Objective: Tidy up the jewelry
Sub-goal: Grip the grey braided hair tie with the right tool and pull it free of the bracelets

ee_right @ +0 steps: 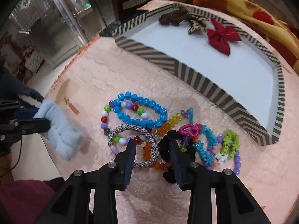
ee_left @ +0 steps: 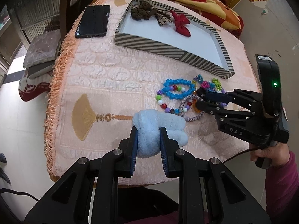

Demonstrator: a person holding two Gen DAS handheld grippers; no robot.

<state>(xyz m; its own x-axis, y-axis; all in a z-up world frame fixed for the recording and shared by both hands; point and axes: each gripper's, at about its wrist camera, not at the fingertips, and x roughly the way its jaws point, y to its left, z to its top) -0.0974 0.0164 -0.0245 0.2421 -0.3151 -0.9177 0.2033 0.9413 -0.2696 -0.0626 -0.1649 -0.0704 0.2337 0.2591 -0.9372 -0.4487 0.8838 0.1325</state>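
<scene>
- Left hand-held gripper (ee_left: 149,130): pressed onto a pale blue plush scrunchie (ee_left: 158,128), pinched across its middle, lifted just off the surface (ee_left: 104,78). Probably carried this way for transfer to the striped tray (ee_left: 168,51).
- Right hand-held gripper (ee_right: 152,142): spread apart, lowered over the jewelry pile, tips at or almost at the items. One finger beside the grey braided hair tie (ee_right: 149,143), the other against a black scrunchie (ee_right: 166,149); orange bead strand (ee_right: 147,152) in the gap. Nothing pinched yet. Likely lining up the next pick; exact target not clear.
- Pile on pink quilted cloth, just in front of tray's near wall: blue bead bracelet (ee_right: 138,110), multicolour bead bracelet (ee_right: 104,119), teal coil tie (ee_right: 203,149), green coil tie (ee_right: 229,143), pink plastic ring (ee_right: 189,129). Pieces overlapped and tangled; risk of dragging neighbours on lift.
- Tray: mostly bare white floor; brown scrunchie (ee_left: 140,12), leopard bow (ee_left: 163,17), red bow (ee_left: 182,24) grouped at far edge. Sorting looks early.
- Black phone (ee_left: 93,21) left of tray, well apart from the pile.
</scene>
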